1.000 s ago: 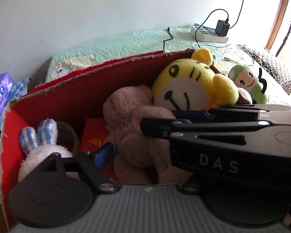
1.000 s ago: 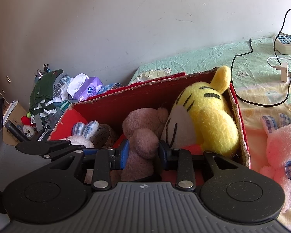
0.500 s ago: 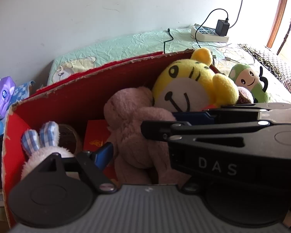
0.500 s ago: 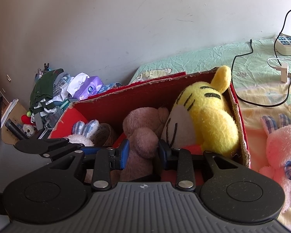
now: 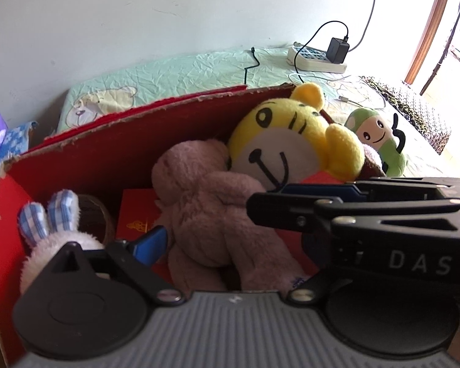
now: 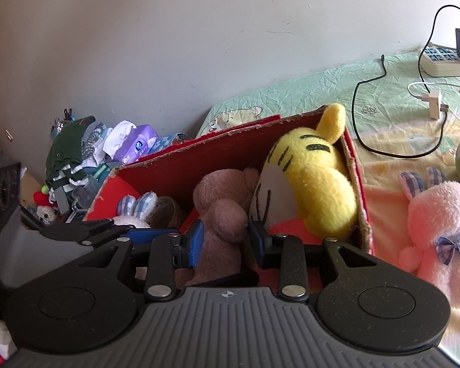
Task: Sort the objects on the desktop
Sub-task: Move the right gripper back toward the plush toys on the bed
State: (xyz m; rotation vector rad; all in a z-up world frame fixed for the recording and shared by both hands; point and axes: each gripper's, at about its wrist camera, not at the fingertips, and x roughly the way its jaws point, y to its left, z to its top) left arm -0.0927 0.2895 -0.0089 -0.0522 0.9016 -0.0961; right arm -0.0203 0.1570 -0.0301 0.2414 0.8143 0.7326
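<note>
- A red cardboard box (image 6: 357, 190) is sitting on a bed covered in a pale green sheet (image 6: 306, 92), and soft toys are filling it.
- A dusty-pink teddy bear (image 6: 222, 224) is lying in the middle of the box, leaning against a yellow tiger plush (image 6: 316, 181) at the right end.
- A small white bunny with checked blue ears (image 5: 50, 214) is sitting at the left end of the box.
- The right gripper (image 6: 225, 242) is reaching into the box, and its fingers are clamping on the teddy bear's body.
- The left gripper (image 5: 230, 242) is hovering over the same bear; its fingers are spreading apart, with the bear's legs lying between them but not pressed.
- Outside the box, a pink bunny with a blue bow (image 6: 438, 224) and a green plush (image 5: 380, 141) are waiting on the bed.
- The step in hand appears to be settling the bear into the box.
- To do it well, the right fingers should be pushing the bear low beside the tiger before letting go, so it is not springing back over the rim.
- The left fingers should be staying clear of the right gripper, since the two are crowding the same spot.
</note>
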